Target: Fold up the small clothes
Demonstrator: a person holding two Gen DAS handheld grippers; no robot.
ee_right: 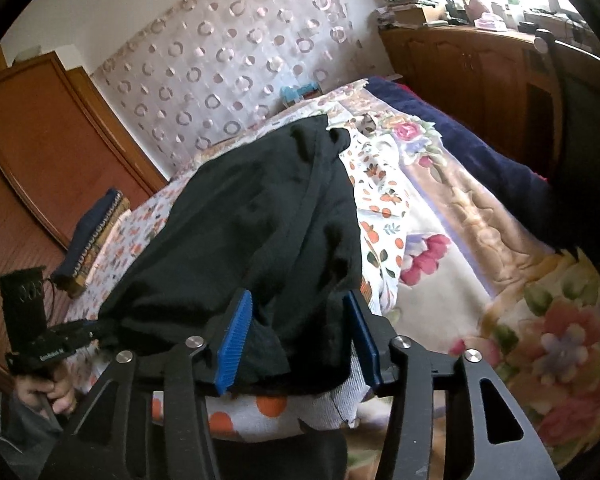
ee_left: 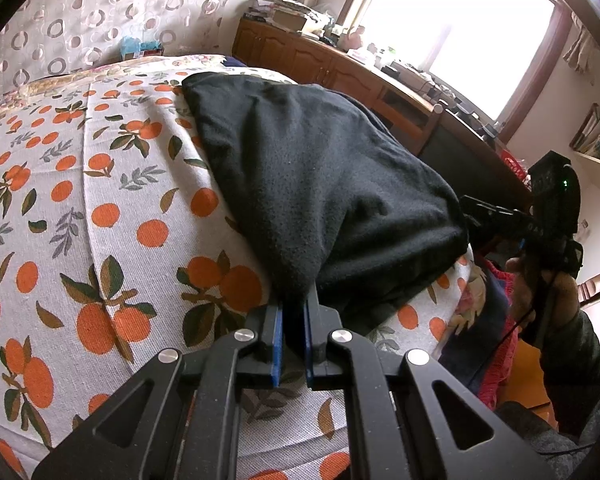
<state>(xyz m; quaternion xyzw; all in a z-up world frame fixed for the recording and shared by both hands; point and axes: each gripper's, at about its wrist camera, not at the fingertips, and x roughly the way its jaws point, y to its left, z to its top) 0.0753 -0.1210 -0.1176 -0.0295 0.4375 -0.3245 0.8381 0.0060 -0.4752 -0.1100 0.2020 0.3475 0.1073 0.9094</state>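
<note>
A black garment lies bunched on the orange-print bedsheet. My left gripper is shut on its near corner, the cloth pinched between the blue pads. In the right wrist view the same garment drapes toward my right gripper, whose jaws stand apart with a loose fold of the cloth lying between the blue pads. The right gripper sits at the garment's right edge in the left wrist view. At the lower left of the right wrist view the left gripper holds the other corner.
A floral blanket and a dark blue cover lie on the right of the bed. A folded dark item rests near the wooden wardrobe. A cluttered wooden cabinet runs under the window. A hand grips the right tool.
</note>
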